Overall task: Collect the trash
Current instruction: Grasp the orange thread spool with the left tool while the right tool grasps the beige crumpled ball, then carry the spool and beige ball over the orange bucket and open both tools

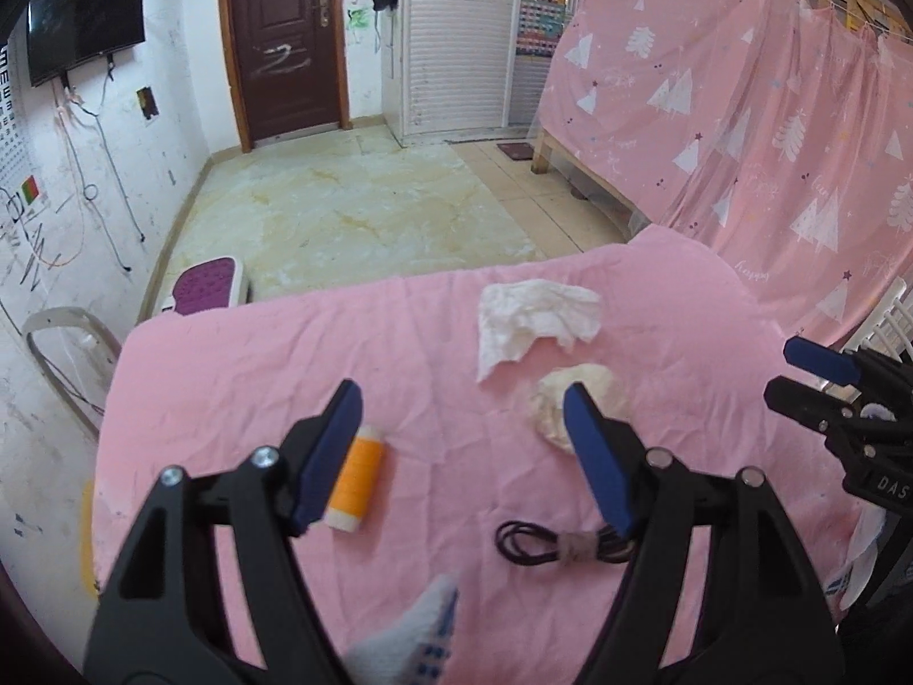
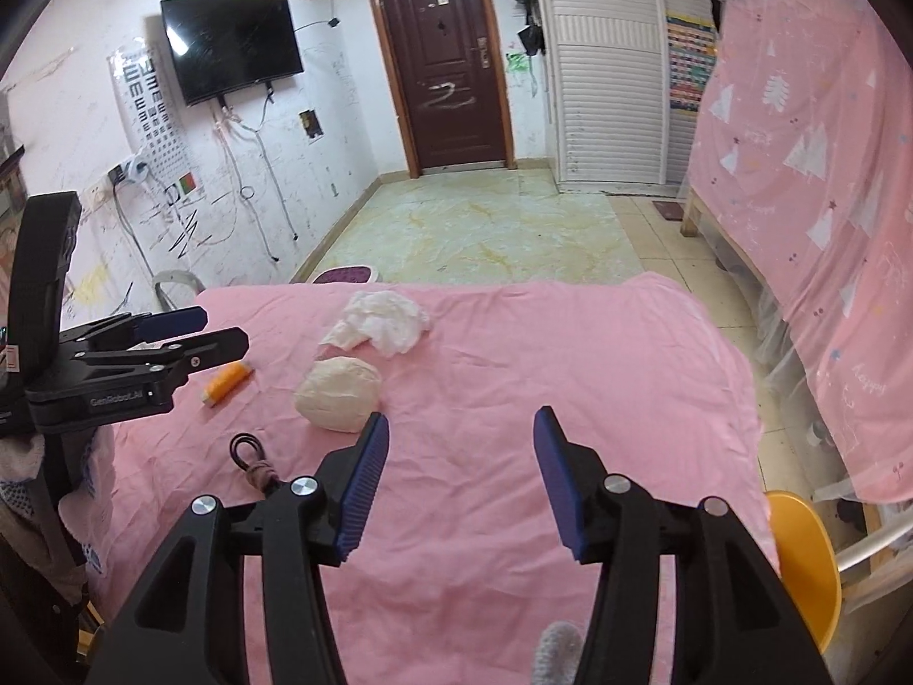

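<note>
Two pieces of trash are seen on the pink-covered table [image 1: 239, 377]: a crumpled white tissue [image 1: 536, 319], just above centre in the left wrist view, and a wadded ball of off-white paper [image 1: 548, 399] just below it, partly hidden there behind the right-hand blue pad. The two are near each other, but whether they touch cannot be told.

Both are judged to be very light, soft and easily crushed, with no risk of breakage. The loose tissue would likely drag or unfold if pinched by a thin corner, so the bunched middle is judged the better hold. The ball would be best taken across its widest part, where it can give under the pads.

The left gripper [image 1: 462, 416] is held with its jaws well apart and nothing between the pads. The right gripper [image 2: 461, 445] also stands open and empty over bare cloth at lower centre.

The paper ball [image 2: 338, 394] is shown whole only in the right wrist view, at centre left. An orange thread spool [image 1: 356, 485] and a coiled black cable [image 1: 562, 549], judged not to be trash, are shown most fully in the left wrist view. A yellow chair [image 2: 804, 559] at lower right appears only in the right wrist view.
</note>
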A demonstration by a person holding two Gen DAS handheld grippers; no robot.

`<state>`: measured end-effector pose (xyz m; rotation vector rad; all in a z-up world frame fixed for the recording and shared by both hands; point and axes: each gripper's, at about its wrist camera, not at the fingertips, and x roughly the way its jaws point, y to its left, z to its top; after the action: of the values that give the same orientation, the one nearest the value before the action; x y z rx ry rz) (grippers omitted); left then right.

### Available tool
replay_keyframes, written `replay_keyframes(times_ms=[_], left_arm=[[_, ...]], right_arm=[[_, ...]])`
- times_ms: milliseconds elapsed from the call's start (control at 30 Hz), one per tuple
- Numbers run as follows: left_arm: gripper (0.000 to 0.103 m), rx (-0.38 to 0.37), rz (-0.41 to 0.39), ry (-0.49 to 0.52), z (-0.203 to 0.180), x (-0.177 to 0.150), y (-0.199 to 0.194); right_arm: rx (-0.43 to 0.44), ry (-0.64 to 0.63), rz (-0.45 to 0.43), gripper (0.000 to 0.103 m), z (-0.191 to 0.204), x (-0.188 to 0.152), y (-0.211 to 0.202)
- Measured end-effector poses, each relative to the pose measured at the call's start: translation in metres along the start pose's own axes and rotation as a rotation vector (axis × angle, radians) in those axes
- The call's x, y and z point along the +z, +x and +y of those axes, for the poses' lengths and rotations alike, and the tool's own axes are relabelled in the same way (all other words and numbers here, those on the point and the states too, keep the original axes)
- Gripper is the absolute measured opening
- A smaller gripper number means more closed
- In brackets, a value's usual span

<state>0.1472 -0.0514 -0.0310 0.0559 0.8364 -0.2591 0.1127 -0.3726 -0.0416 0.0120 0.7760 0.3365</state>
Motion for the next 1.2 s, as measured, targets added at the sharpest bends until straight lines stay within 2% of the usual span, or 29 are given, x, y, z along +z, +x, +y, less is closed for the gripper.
replay_keyframes(times_ms=[300,700,733,800,967,1200], left_arm=[[0.070,0.023,0.041,-0.002,0.036,-0.013,0.012],[0.070,-0.024,0.073,0.022,0.039,-0.023,0.029],[0.067,-0.028,0.074,0.029,0.038,-0.023,0.030],[0.054,-0.039,0.081,0.045,0.035,-0.026,0.033],[0.035,-0.035,0.095,0.062,0.033,-0.030,0.042],[0.032,-0.037,0.097,0.068,0.034,-0.032,0.050]], right_arm=[[0.036,-0.068,0.039,0.044,0.044,0.015,0.029],[0.045,-0.088,0.093,0.044,0.066,0.026,0.069],[0.043,-0.085,0.099,0.044,0.066,0.027,0.072],[0.041,-0.082,0.110,0.044,0.068,0.027,0.079],[0.047,-0.078,0.131,0.044,0.068,0.026,0.093],[0.061,-0.077,0.136,0.044,0.068,0.027,0.102]])
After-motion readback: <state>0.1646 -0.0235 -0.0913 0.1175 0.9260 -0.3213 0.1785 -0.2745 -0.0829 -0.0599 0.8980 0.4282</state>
